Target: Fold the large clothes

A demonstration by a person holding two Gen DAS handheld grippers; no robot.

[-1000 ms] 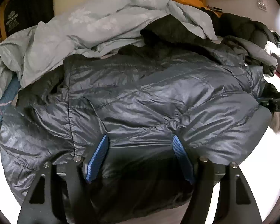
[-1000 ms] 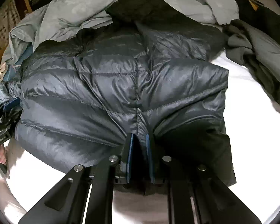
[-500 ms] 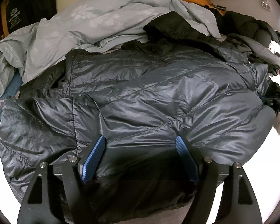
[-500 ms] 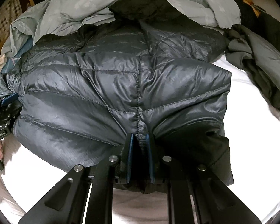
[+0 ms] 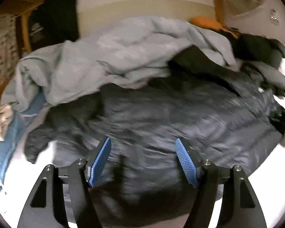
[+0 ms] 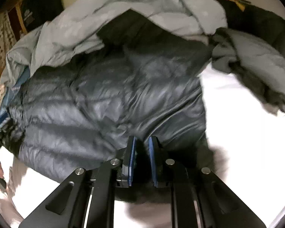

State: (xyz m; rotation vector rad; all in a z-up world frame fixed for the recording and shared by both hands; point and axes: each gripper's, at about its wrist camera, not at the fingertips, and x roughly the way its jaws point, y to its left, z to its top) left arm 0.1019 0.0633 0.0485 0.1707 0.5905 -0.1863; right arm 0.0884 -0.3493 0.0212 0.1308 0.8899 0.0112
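**Puffer jacket mid-fold on a cluttered bed**

On a white-sheeted bed [image 6: 237, 133], a dark puffer jacket [image 6: 108, 102] is lying centre frame. The right gripper [image 6: 142, 159] is pinching its hem; the left gripper [image 5: 143, 161], fingers closing slightly, is standing wide over it. The slick fabric may be slipping free.

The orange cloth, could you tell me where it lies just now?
The orange cloth lies at the far end of the bed, upper right in both wrist views, behind the grey duvet and beside a black garment.
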